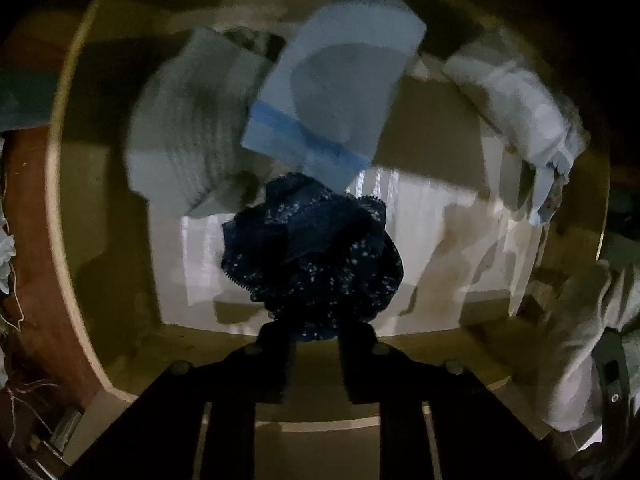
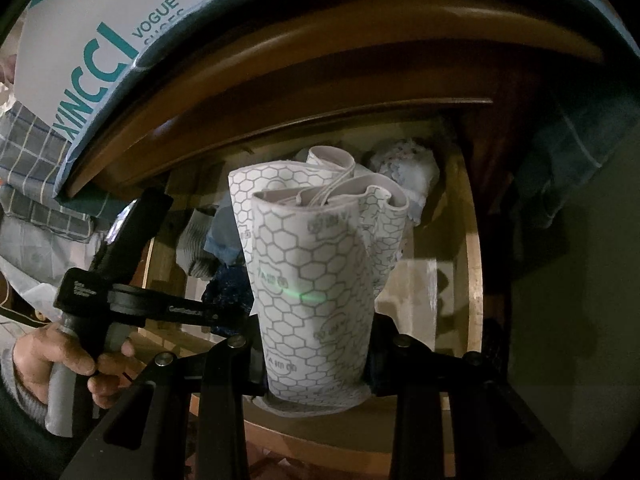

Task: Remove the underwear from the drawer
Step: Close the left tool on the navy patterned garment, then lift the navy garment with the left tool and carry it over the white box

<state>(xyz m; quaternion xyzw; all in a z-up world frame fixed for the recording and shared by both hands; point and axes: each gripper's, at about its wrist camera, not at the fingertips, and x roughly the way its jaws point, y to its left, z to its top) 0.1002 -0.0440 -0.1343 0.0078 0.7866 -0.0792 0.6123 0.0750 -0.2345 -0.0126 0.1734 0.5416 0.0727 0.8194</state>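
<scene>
Left wrist view first: left gripper (image 1: 314, 336) clamped tight on a bunched navy lace underwear (image 1: 316, 252), held right at the fingertips above the pale floor of the drawer (image 1: 460, 280). Ahead of the claw, a grey ribbed sock (image 1: 188, 136) to the left, a folded light-blue piece (image 1: 332, 92) straight on, a pale garment (image 1: 516, 108) off to the right. Best now, probably: lift straight up, keep the pinch, clear the near drawer edge without snagging lace. Over to the right wrist view: right gripper (image 2: 316, 364) pinching a rolled sheet with hexagon print (image 2: 316, 280), poking forward past the fingers. Left of that claw, a hand (image 2: 76, 364) on the other tool's handle. Above, a box (image 2: 100, 40) reading "VOGUE", with larger teal letters not fully legible.
</scene>
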